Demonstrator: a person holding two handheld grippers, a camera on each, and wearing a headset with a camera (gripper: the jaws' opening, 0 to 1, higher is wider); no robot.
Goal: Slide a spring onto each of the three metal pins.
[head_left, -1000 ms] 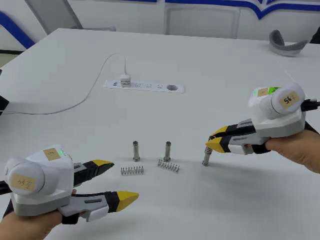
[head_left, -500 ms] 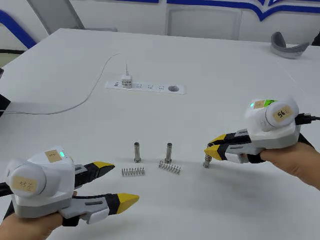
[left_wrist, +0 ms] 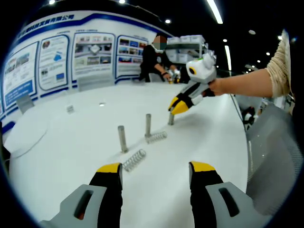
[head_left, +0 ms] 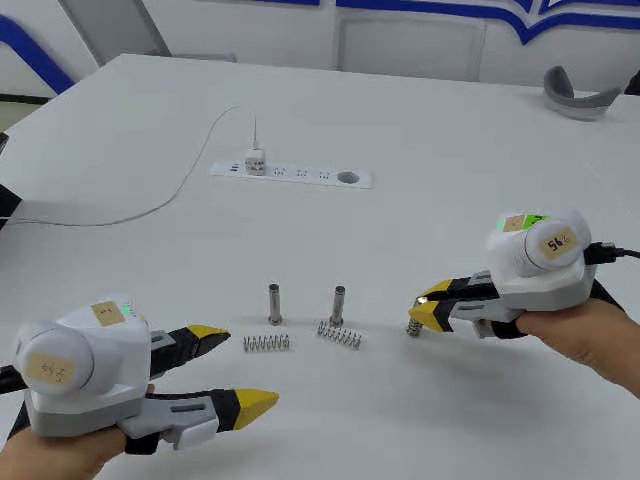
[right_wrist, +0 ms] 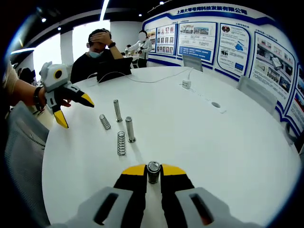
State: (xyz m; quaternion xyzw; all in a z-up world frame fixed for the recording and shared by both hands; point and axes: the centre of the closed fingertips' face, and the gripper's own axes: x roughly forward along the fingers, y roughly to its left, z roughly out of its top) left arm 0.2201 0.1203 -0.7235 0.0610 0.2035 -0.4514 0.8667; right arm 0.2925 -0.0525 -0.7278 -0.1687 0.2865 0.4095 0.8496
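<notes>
Loose spring [head_left: 265, 343] judged light, compliant, roll-prone: grip mid-coil gently; left gripper [head_left: 250, 365] gapes, right gripper [right_wrist: 153, 172] pinches rightmost pin [head_left: 413, 326].

Shiny metal pins [head_left: 274, 303], matt white table [head_left: 420, 150]

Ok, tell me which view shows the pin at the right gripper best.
The right gripper view: the pin sits close up, its top between the jaws of the right gripper. The head view shows its lower part below the gripper tips; the left gripper view shows it small and far.
</notes>
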